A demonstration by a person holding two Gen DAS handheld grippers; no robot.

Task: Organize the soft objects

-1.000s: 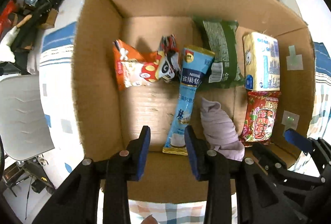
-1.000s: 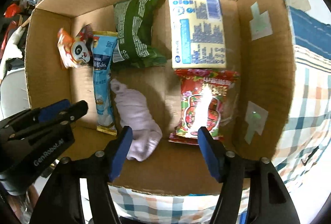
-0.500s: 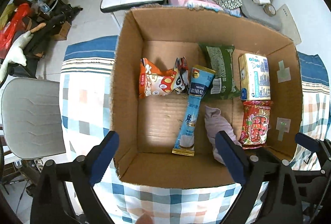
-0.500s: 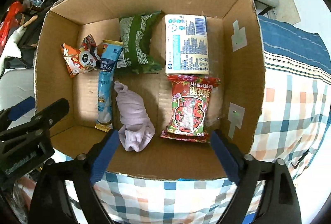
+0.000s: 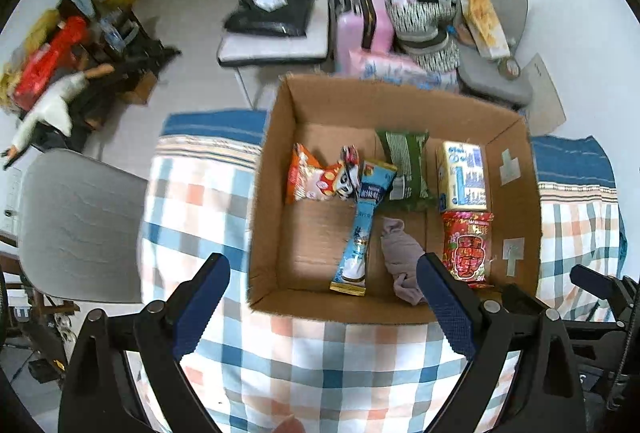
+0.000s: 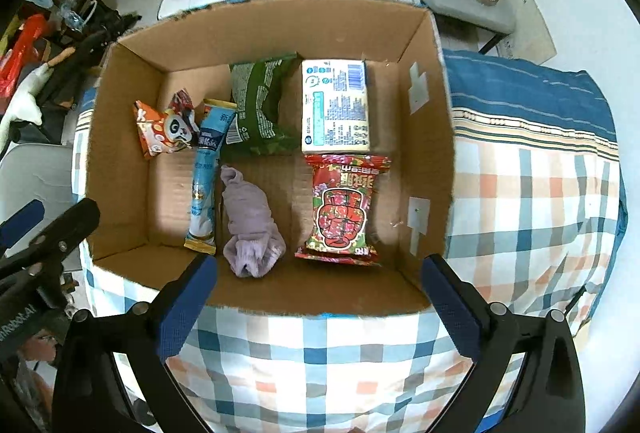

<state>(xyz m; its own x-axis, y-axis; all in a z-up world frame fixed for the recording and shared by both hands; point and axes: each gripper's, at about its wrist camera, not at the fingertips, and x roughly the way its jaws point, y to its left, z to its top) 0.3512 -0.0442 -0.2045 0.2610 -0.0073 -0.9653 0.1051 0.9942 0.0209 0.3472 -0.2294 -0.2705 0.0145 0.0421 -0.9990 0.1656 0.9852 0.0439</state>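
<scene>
Bright, even daylight fills both views. The box (image 6: 424,137) walls cast soft shadows on its floor. Glare whitens the red packet (image 6: 340,209). Fisheye bending and dark vignetting mark the edges; the left view is slightly motion-blurred.

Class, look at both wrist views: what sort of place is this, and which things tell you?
Probably a lived-in room at home: a checked cloth covers the surface under the cardboard box, with a pink suitcase and a white chair behind.
</scene>
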